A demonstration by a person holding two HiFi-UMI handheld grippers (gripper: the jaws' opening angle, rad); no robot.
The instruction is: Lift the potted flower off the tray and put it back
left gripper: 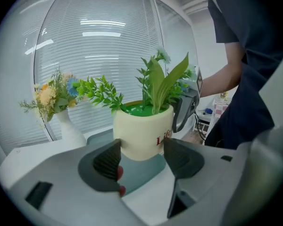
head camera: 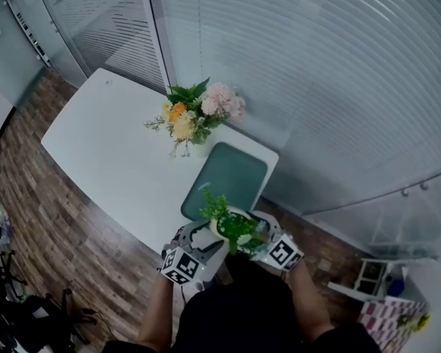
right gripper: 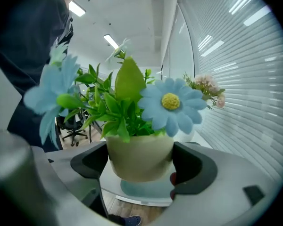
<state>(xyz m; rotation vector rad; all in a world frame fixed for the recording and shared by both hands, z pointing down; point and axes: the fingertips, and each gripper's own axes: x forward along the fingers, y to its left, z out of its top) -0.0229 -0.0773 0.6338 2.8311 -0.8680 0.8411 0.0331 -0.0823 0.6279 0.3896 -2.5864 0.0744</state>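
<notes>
- Head view: the potted flower [head camera: 234, 230] hangs clear above the near edge of the green tray [head camera: 231, 171], which lies at the table's [head camera: 110, 153] near right corner.
- The left gripper [left gripper: 141, 157] and the right gripper [right gripper: 140, 166] clamp the cream pot's lower wall from opposite sides.
- The pot is probably light, rigid and slick-glazed. Hold it by the body, not the soft leaves, and keep it upright.

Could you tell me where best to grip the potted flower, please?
Grip the potted flower by its pot's round wall below the rim, level from opposite sides, since leaves crowd the top. The left gripper and right gripper clamp it so.
</notes>
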